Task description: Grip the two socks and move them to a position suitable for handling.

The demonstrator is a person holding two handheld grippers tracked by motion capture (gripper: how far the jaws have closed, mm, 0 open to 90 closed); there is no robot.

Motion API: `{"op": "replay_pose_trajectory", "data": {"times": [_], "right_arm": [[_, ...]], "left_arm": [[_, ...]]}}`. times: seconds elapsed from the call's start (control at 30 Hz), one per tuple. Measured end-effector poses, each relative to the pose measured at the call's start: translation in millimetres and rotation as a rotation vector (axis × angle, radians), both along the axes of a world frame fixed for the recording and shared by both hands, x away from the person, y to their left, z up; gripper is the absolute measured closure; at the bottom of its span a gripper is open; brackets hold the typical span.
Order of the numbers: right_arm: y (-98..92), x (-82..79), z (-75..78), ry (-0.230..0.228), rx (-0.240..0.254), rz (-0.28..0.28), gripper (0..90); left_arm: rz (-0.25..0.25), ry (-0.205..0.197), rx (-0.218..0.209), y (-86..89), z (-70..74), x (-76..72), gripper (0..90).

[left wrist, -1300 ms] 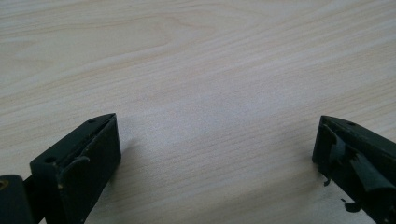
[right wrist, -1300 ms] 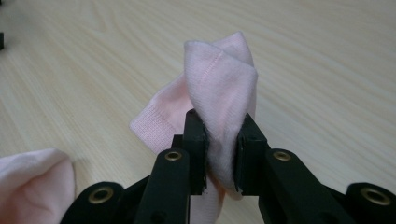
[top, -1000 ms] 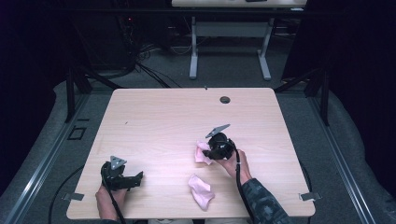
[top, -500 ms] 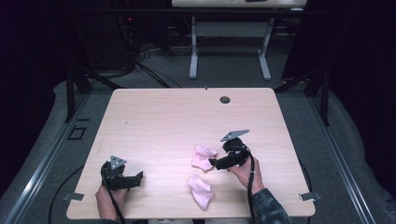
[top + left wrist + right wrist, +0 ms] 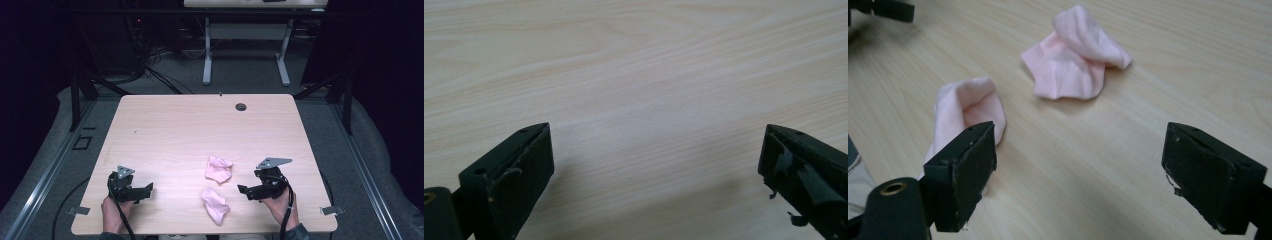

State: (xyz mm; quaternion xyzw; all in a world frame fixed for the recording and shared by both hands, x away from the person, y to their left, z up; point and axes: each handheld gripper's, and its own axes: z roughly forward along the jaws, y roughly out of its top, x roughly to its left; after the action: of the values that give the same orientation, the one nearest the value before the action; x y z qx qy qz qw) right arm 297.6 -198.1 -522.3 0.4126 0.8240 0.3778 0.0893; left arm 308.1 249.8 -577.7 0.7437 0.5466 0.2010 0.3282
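Two pink socks on light wood table, two hand-held grippers, both released.

Item count: two small crumpled pink fabric socks, two black two-jaw grippers; no containers seen. Right gripper [image 5: 242,191] sits at the table's near right, its jaws having just been opening, now standing wide with nothing between them. The farther pink sock [image 5: 218,169] lies ahead of its jaws and a little beyond, apart from them; the nearer pink sock [image 5: 215,204] lies just off its jaw tips, toward the person's edge. Left gripper [image 5: 148,188] rests at the near left, jaws spread over bare light wood table [image 5: 175,130], well apart from both socks.
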Motion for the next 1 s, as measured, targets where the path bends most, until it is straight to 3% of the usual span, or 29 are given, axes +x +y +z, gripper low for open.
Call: {"op": "replay_pose_trajectory", "data": {"times": [0.13, 0.33, 0.43, 0.5, 0.67, 0.77, 0.83, 1.0], "right_arm": [[1.1, -14.2, -5.1, 0.008, 0.008, 0.008, 13.8], [5.2, -33.9, -9.4, 0.011, 0.026, 0.011, 15.1], [7.5, -39.7, -9.8, 0.014, 0.024, 0.028, 17.0], [10.3, -43.0, -11.3, 0.018, 0.047, 0.038, 18.2], [29.2, -51.5, -23.3, 0.035, 0.051, 0.079, 24.6], [38.1, -52.4, -30.2, 0.055, 0.051, 0.088, 31.2], [42.2, -51.2, -33.9, 0.065, 0.048, 0.093, 36.9], [47.8, -46.2, -40.4, 0.086, 0.043, 0.114, 54.2]], "left_arm": [[-0.068, -0.046, -0.043, -16.9, 17.8, -7.3, 5.7], [-0.197, -0.080, -0.106, -49.0, 36.8, -12.5, 9.8], [-0.270, -0.071, -0.112, -69.5, 38.1, -12.4, 13.6], [-0.335, -0.044, -0.119, -84.1, 36.1, -10.1, 14.8], [-0.453, -0.003, -0.125, -118.4, 33.2, -8.9, 18.4], [-0.551, 0.036, -0.128, -136.4, 33.7, -9.1, 23.3], [-0.595, 0.044, -0.127, -143.7, 34.5, -9.0, 25.1], [-0.642, 0.076, -0.085, -159.1, 29.1, -6.6, 37.8]]}}
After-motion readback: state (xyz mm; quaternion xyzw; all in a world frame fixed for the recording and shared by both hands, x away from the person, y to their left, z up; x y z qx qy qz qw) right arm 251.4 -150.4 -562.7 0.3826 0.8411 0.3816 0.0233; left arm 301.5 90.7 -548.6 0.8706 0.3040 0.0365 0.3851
